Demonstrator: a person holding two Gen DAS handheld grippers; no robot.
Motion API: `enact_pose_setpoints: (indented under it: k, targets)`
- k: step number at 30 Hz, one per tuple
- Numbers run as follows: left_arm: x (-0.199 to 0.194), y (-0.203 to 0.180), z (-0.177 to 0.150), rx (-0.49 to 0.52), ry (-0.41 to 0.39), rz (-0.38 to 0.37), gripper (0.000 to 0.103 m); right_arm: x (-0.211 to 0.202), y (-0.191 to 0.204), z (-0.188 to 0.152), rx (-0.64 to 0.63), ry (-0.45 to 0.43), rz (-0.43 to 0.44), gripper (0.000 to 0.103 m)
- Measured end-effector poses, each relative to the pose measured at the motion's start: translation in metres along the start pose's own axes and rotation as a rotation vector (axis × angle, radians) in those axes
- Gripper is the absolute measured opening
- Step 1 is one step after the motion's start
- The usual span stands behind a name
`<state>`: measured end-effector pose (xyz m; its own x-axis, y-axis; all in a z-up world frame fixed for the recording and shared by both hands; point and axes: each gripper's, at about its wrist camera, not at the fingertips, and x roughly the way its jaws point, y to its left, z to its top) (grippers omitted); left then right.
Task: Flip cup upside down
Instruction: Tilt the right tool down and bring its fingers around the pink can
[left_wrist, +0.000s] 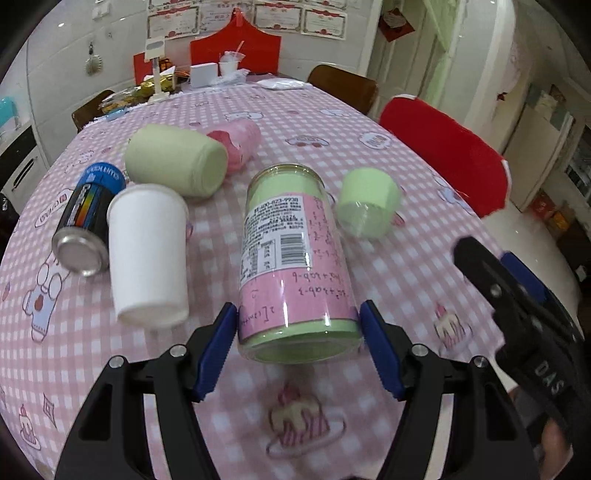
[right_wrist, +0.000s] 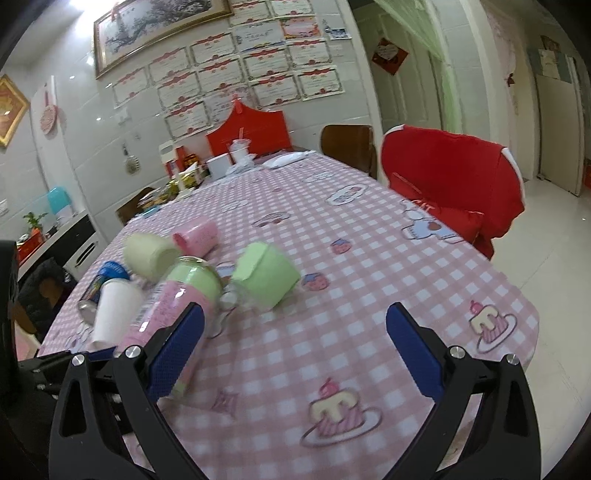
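We see the left gripper (left_wrist: 299, 343) with its jaws closed against the sides of the pink-and-green cup (left_wrist: 295, 266), which lies tilted over the checked worktop (left_wrist: 399, 280) beside a white paper cup (left_wrist: 147, 254). The right gripper (right_wrist: 295, 347) hangs with jaws wide apart, holding nothing.

Glossy clear plastic cup (left_wrist: 295, 266), matt checked cloth tablecloth (left_wrist: 388, 266)

Each hand-held gripper (left_wrist: 299, 347) is black with blue pads (left_wrist: 216, 350).
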<state>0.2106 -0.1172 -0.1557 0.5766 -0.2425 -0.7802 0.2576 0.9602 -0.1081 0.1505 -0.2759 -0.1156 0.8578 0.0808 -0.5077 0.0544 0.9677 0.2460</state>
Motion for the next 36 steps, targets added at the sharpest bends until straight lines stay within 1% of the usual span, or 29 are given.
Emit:
enact_pose_setpoints:
  k: [3,7,11,19,22,24,26,29,31,33,36]
  targets:
    - [-0.011,0.004,-0.014,-0.002,-0.006,-0.031,0.068,-0.007,0.01,-0.004,-0.006,0.015,0.017,0.095]
    - [-0.025,0.01,-0.029,0.014,-0.025,-0.041,0.068,-0.016,0.026,-0.01,-0.026,0.023,0.027,0.095]
    - [-0.03,0.017,-0.039,0.027,-0.021,-0.071,0.068,-0.02,0.04,-0.015,-0.041,0.038,0.039,0.095]
    - [-0.033,0.036,-0.043,-0.015,0.005,-0.115,0.068,-0.017,0.058,-0.015,-0.049,0.075,0.076,0.095]
    - [-0.037,0.041,-0.043,-0.022,-0.004,-0.132,0.069,-0.015,0.06,-0.012,-0.034,0.091,0.098,0.095]
    - [-0.036,0.042,-0.043,-0.011,0.013,-0.132,0.073,-0.012,0.063,-0.011,-0.022,0.11,0.122,0.095]
    - [-0.037,0.045,-0.045,-0.009,0.011,-0.142,0.074,-0.007,0.065,-0.01,-0.005,0.13,0.144,0.095]
    - [-0.04,0.049,-0.047,0.002,0.003,-0.145,0.075,0.008,0.065,-0.008,0.046,0.192,0.194,0.095]
    - [-0.045,0.054,-0.048,0.001,-0.012,-0.149,0.075,0.018,0.066,-0.007,0.083,0.228,0.22,0.095]
    - [-0.052,0.063,-0.047,-0.015,-0.031,-0.169,0.075,0.029,0.066,-0.007,0.137,0.272,0.256,0.095]
    - [-0.062,0.079,-0.044,-0.045,-0.073,-0.161,0.075,0.041,0.07,-0.008,0.196,0.318,0.301,0.095]
